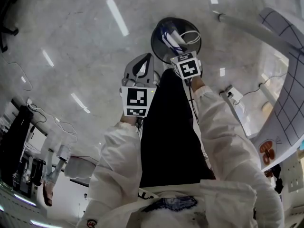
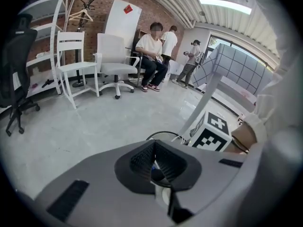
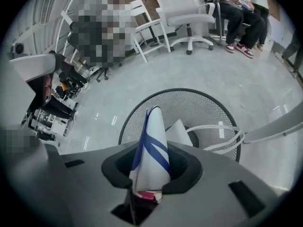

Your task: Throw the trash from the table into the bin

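Observation:
A black mesh bin [image 1: 161, 30] stands on the grey floor, straight below me. My right gripper [image 1: 174, 46] hangs over its rim, shut on a white wrapper with blue stripes [image 1: 167, 36]. In the right gripper view the wrapper [image 3: 152, 150] sticks up from between the jaws of the right gripper [image 3: 151, 167], above the bin [image 3: 142, 112]. A white scrap of paper [image 3: 181, 130] and a white looped strip [image 3: 213, 138] lie inside the bin. My left gripper [image 1: 144, 61] is beside the bin, to its left, with its jaws shut and nothing in the left gripper [image 2: 154, 162].
A white table leg [image 1: 247, 25] slants past the bin on the right, with the grid-patterned tabletop [image 1: 289, 94] beyond it. White chairs [image 2: 113, 63] and several people [image 2: 151, 51] are far across the room. A black office chair [image 2: 14, 65] stands at the left.

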{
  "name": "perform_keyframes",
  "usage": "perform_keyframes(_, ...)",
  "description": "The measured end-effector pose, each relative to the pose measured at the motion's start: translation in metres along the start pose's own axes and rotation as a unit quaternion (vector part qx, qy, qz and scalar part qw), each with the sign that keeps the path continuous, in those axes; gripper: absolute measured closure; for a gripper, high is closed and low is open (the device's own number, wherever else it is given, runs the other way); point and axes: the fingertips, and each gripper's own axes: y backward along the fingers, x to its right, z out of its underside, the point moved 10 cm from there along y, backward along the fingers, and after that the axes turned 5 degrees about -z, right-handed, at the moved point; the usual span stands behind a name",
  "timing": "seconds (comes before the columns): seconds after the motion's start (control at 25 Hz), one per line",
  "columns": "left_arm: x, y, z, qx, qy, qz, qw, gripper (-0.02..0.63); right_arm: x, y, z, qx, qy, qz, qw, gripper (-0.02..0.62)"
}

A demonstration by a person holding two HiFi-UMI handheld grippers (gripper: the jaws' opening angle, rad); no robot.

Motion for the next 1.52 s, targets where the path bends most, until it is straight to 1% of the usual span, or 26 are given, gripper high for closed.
perform_keyframes(0.16, -0.003, -0.011, 0.01, -0.003, 0.011, -0.003, 0.9999, 0.6, 0.005, -0.026, 0.002, -0.024, 0.001, -0.014, 1.0, 0.492)
perform_keyframes(0.32, -0.007, -0.021, 0.017, -0.004, 0.019, -0.006, 0.9998, 0.6, 0.013, -0.047, 0.003, -0.037, -0.015, -0.028, 0.999, 0.491)
perform_keyframes(0.4, -0.009, -0.026, 0.02, -0.004, 0.023, -0.008, 0.9997, 0.6, 0.014, -0.055, 0.002, -0.044, -0.011, -0.034, 0.998, 0.491)
perform_keyframes(0.72, -0.018, -0.038, 0.031, -0.009, 0.029, -0.016, 0.9994, 0.6, 0.022, -0.076, 0.001, -0.058, -0.013, -0.035, 0.998, 0.491)
perform_keyframes(0.92, -0.021, -0.039, 0.036, -0.016, 0.028, -0.021, 0.9993, 0.6, 0.026, -0.082, 0.004, -0.06, -0.022, -0.024, 0.998, 0.489)
perform_keyframes(1.12, -0.02, -0.037, 0.039, -0.025, 0.026, -0.02, 0.9992, 0.6, 0.025, -0.083, 0.006, -0.063, -0.025, -0.031, 0.997, 0.488)
perform_keyframes(1.32, -0.019, -0.033, 0.037, -0.023, 0.025, -0.02, 0.9992, 0.6, 0.024, -0.079, 0.005, -0.066, -0.027, -0.03, 0.997, 0.472)
perform_keyframes(1.52, -0.016, -0.029, 0.034, -0.017, 0.021, -0.017, 0.9995, 0.6, 0.024, -0.071, 0.001, -0.055, -0.02, -0.027, 0.998, 0.456)
